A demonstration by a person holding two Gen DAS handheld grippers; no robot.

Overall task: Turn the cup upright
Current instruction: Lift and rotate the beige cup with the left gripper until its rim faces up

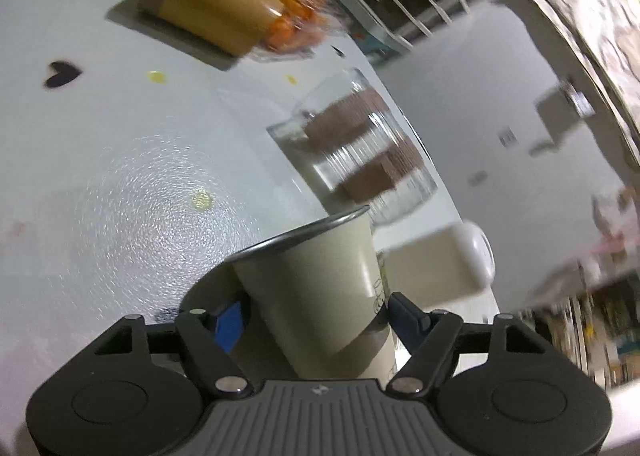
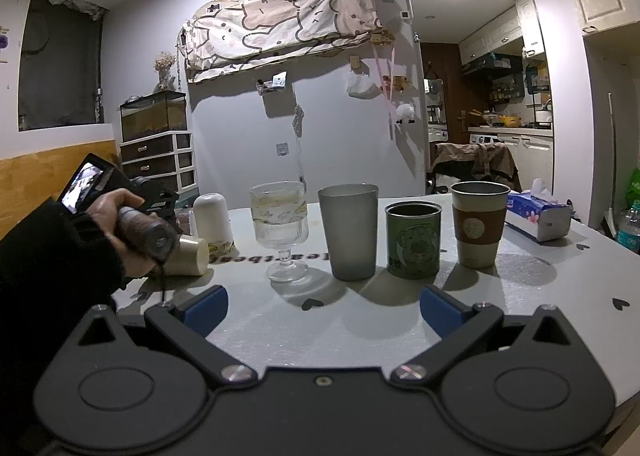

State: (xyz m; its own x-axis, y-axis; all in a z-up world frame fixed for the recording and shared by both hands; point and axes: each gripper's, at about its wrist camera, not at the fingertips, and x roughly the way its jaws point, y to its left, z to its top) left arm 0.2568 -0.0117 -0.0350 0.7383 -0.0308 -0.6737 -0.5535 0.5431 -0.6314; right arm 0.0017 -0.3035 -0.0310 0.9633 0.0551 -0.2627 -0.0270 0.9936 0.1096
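Note:
My left gripper (image 1: 316, 316) is shut on a cream cup (image 1: 316, 288) with a dark rim, held tilted above the white table (image 1: 100, 176). In the right wrist view the same cup (image 2: 188, 256) lies sideways at the table's left, behind the hand holding the left gripper. My right gripper (image 2: 324, 306) is open and empty, low over the table's near side, facing a row of upright cups.
Upright in a row: a stemmed glass (image 2: 280, 228), a grey tumbler (image 2: 350, 230), a green tin (image 2: 414, 238), a sleeved paper cup (image 2: 478, 222). A white jar (image 2: 212, 222) stands left, a tissue pack (image 2: 536, 214) right. The left wrist view shows the glass (image 1: 356, 148).

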